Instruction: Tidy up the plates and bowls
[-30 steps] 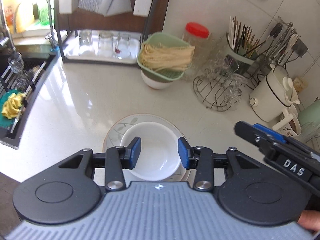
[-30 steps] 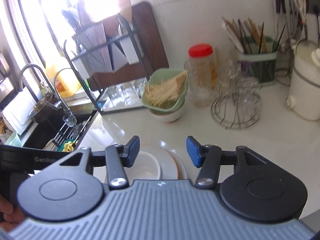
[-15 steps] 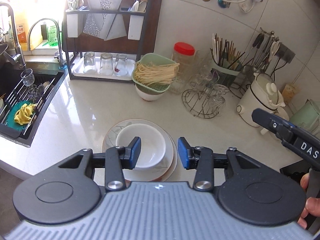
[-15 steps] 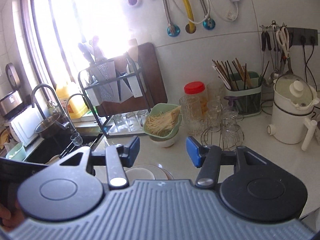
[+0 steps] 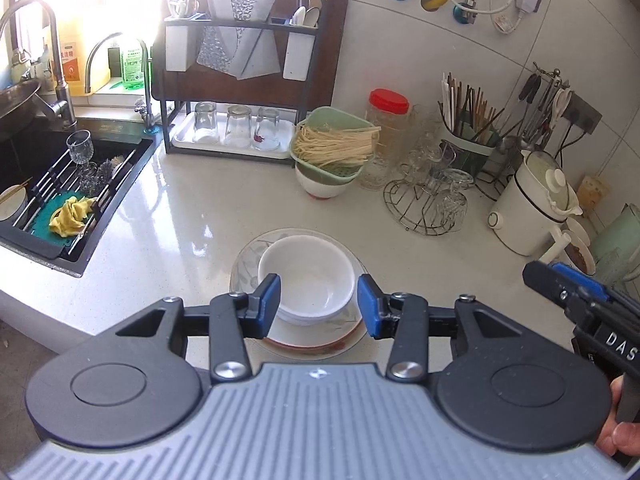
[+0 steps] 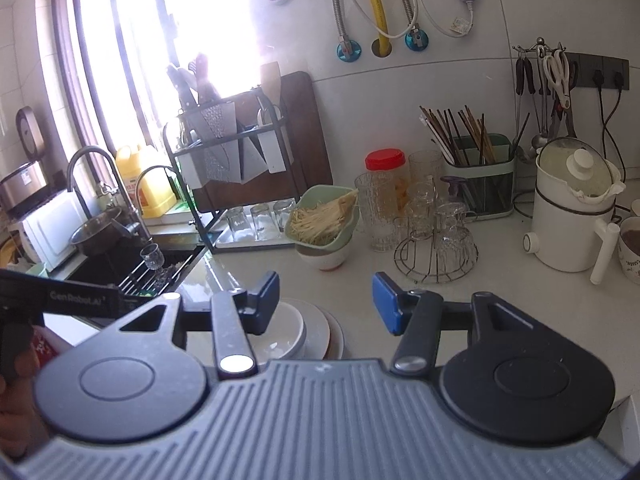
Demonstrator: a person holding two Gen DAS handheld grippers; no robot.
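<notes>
Left wrist view: left claw (image 5: 318,306) pulled back above bowl (image 5: 307,280) stacked on plates (image 5: 298,338), fingers apart, empty. Right claw (image 6: 326,304) likewise raised, apart. Stacking looks finished.

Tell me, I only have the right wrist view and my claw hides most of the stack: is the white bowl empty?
Observer: Yes, the white bowl is empty.
Operator: What is it sitting on?
Observer: A leaf-patterned plate, with the edge of a red-rimmed plate showing beneath it.
Operator: And the left claw?
Observer: The left claw is open and holds nothing, hovering at the bowl's near side.
</notes>
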